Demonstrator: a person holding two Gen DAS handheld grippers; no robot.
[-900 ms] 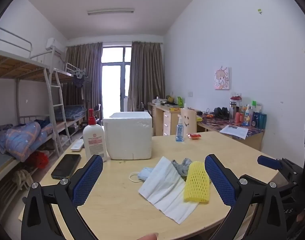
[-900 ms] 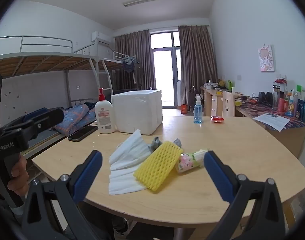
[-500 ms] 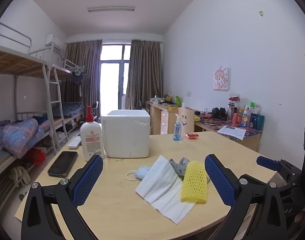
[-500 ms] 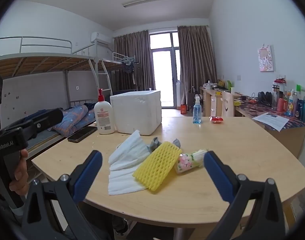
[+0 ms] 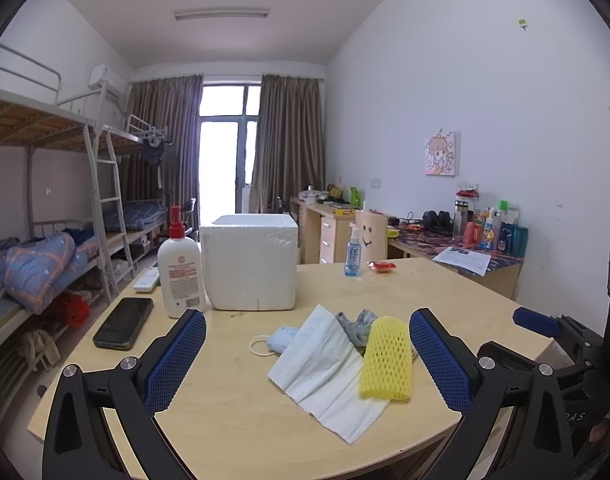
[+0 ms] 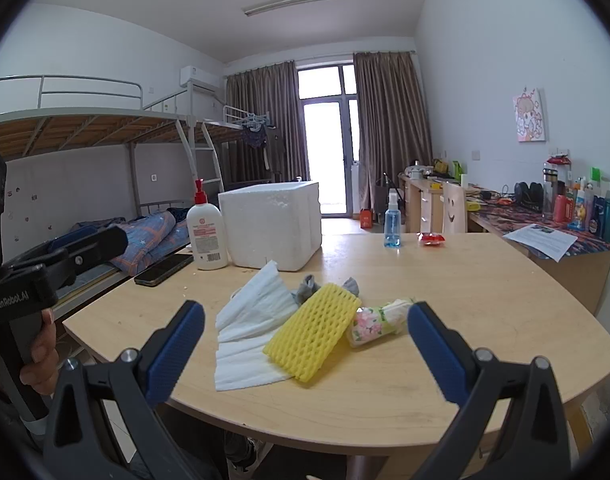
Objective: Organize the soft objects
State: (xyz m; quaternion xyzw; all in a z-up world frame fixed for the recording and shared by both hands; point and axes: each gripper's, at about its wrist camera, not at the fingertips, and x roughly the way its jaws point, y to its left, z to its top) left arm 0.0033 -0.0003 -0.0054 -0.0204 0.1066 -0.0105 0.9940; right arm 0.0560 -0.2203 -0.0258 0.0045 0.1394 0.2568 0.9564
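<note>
A pile of soft things lies on the round wooden table (image 5: 233, 420): a white cloth (image 5: 325, 368) (image 6: 253, 320), a yellow foam net sleeve (image 5: 385, 360) (image 6: 313, 332), a grey sock (image 5: 357, 324) (image 6: 307, 286), a face mask (image 5: 281, 338) and a floral tissue pack (image 6: 375, 320). A white foam box (image 5: 251, 262) (image 6: 273, 224) stands open-topped behind them. My left gripper (image 5: 305, 356) hovers open in front of the pile, holding nothing. My right gripper (image 6: 305, 348) is open too, level with the pile's near side and clear of it.
Beside the box stand a lotion pump bottle (image 5: 181, 270) (image 6: 205, 236), a black phone (image 5: 123, 322) and a remote (image 5: 147, 280). A blue spray bottle (image 5: 353, 254) and a red packet (image 5: 381, 266) sit further back. Bunk beds line the left, cluttered desks the right.
The left wrist view has shifted slightly, so the pile and box sit a little further right and lower. The right wrist view is almost unchanged. Both grippers stay open.
</note>
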